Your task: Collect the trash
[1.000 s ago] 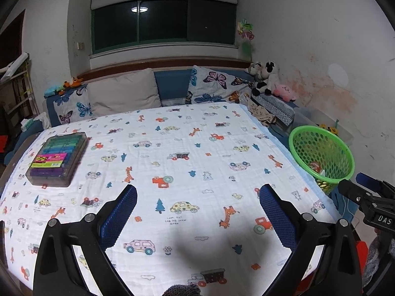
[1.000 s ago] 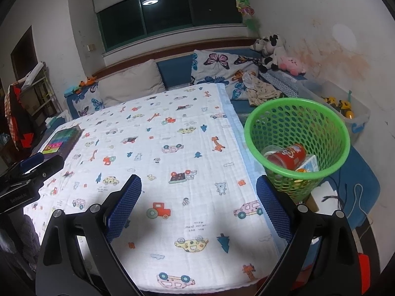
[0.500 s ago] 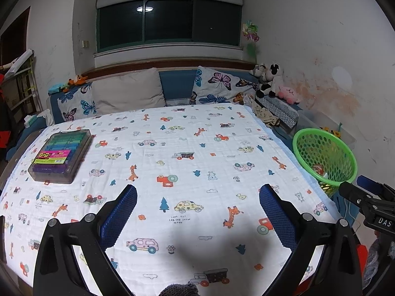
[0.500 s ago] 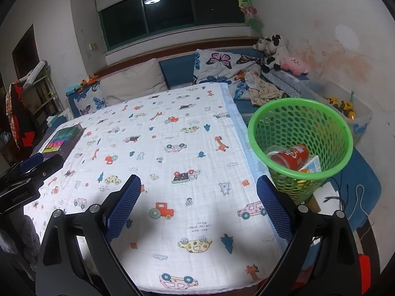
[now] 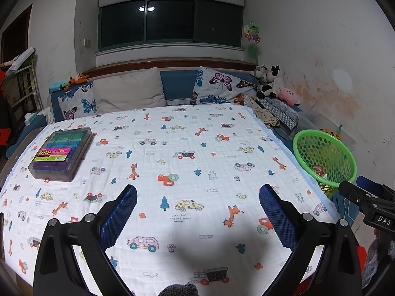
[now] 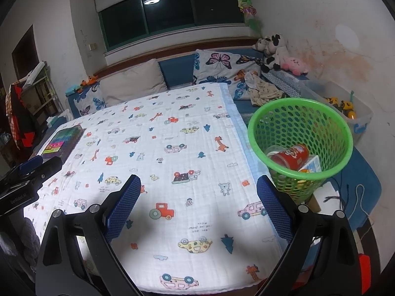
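Note:
A green mesh basket (image 6: 300, 113) stands on the floor at the right edge of the bed; it also shows in the left wrist view (image 5: 323, 135). Inside it lie a red can (image 6: 290, 156), a small carton (image 6: 311, 166) and other scraps. My left gripper (image 5: 197, 196) is open and empty above the near part of the bed. My right gripper (image 6: 198, 187) is open and empty above the bed's near right corner, left of the basket. Each gripper shows at the edge of the other's view.
The bed is covered by a white blanket (image 5: 185, 135) printed with cars and animals. A clear case of coloured markers (image 5: 60, 153) lies at its left. Pillows (image 5: 128, 91) and plush toys (image 5: 270, 83) line the far end. A clear toy bin (image 6: 345, 108) stands behind the basket.
Both grippers have drawn back and risen a little, so the bed and basket look slightly farther away. The jaws have stayed open.

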Demonstrator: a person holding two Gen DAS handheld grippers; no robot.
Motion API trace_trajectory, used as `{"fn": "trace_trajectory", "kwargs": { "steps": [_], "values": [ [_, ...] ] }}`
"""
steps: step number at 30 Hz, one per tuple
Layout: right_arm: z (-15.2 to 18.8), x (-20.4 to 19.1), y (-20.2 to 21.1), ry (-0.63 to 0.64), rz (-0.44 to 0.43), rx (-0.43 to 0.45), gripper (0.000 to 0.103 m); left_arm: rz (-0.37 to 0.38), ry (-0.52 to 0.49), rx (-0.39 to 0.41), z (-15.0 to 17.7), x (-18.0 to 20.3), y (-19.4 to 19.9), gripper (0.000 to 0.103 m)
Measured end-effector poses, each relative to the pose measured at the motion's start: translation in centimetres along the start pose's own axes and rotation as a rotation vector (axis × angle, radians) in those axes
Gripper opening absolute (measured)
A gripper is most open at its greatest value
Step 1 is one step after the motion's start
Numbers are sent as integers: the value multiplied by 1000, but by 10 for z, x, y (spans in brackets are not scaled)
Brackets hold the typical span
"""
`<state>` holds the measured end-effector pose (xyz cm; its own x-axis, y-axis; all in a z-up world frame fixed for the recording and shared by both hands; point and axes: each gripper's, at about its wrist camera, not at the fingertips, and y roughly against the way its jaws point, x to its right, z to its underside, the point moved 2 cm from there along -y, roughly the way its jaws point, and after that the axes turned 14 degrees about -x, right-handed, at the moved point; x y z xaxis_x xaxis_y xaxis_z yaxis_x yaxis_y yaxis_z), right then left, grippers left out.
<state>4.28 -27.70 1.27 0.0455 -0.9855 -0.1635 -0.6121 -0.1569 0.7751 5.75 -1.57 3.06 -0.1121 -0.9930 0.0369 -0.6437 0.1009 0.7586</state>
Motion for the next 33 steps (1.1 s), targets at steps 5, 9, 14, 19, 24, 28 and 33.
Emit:
{"fn": "trace_trajectory", "kwargs": {
  "steps": [5,9,14,19,24,28,33],
  "values": [
    [0,-1,-1,0,-6,-3,94,3,1,-1,1,0,0,96],
    [0,-1,-1,-1,-6,-1,94,2,2,-2,2,0,0,96],
    [-1,-1,-2,-3,-6,-1,94,2,2,-3,2,0,0,96],
    [-1,-1,-1,0,-7,-1,94,1,3,-3,3,1,-1,96],
    [-1,0,-1,-4,-9,-1,94,0,3,-6,7,0,-1,96],
    [-1,-1,-2,-6,-12,-3,94,1,3,-9,7,0,-2,96],
    [-1,0,-4,-6,-17,-5,94,-2,1,-12,10,0,-4,96]
  ]
}}
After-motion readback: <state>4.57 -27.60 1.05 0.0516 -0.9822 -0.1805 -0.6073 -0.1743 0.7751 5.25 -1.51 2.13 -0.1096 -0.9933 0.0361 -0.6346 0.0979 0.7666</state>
